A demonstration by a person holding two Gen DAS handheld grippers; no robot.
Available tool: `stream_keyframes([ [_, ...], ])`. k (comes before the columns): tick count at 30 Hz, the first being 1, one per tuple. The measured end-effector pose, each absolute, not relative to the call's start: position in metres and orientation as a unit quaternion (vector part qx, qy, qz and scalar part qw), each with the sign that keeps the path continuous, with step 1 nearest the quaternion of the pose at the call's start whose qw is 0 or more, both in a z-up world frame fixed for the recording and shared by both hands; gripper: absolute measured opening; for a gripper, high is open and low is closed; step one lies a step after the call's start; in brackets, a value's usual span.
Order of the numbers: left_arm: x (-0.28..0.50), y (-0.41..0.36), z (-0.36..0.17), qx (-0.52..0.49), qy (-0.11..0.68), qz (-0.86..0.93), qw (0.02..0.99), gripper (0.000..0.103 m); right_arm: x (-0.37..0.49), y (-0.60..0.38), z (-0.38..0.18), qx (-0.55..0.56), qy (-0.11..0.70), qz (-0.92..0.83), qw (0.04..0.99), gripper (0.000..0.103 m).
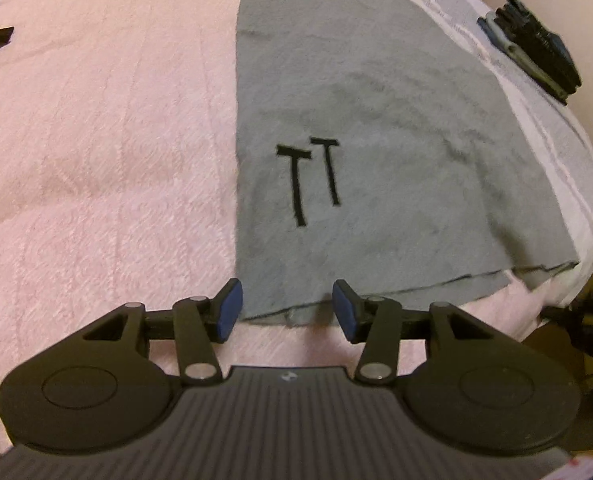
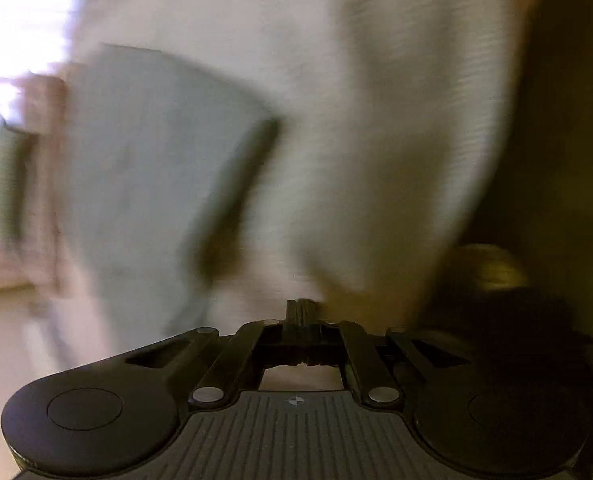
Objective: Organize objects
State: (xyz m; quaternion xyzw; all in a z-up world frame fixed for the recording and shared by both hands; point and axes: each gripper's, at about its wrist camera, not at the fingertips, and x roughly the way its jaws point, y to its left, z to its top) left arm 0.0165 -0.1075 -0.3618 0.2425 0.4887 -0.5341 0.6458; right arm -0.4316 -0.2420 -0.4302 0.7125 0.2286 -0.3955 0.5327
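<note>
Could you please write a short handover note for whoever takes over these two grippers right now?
Left gripper: open, nothing between the pads, hanging over the near edge of the grey towel.
Right gripper: shut, seemingly empty; its view is badly blurred.
The grey towel lies spread flat on the pink bedspread, black TT mark facing up. A dark folded stack sits at the far right bed edge.
Done: towel laid out.
Left: probably grip the near edge and fold it, then stack it.
</note>
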Motion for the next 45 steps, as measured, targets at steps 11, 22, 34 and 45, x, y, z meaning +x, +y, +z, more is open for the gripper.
stream_keyframes([
  [11, 0.056, -0.097, -0.378, 0.104, 0.588, -0.484, 0.639, 0.045, -0.453, -0.299, -0.39, 0.606, 0.2, -0.421, 0.645, 0.058],
  [22, 0.074, -0.068, -0.36, 0.021, 0.585, -0.514, 0.627, 0.0, -0.467, -0.292, -0.386, 0.738, 0.019, -0.299, 0.604, 0.003],
  [34, -0.009, -0.089, -0.341, 0.308, 0.408, -0.548, 0.662, 0.014, -0.425, -0.267, -0.336, 0.368, 0.358, -0.448, 0.732, 0.037],
  [45, -0.125, -0.121, -0.375, 0.528, 0.126, -0.667, 0.511, 0.026, -0.317, -0.177, -0.371, -0.077, 0.51, -0.195, 0.834, 0.037],
])
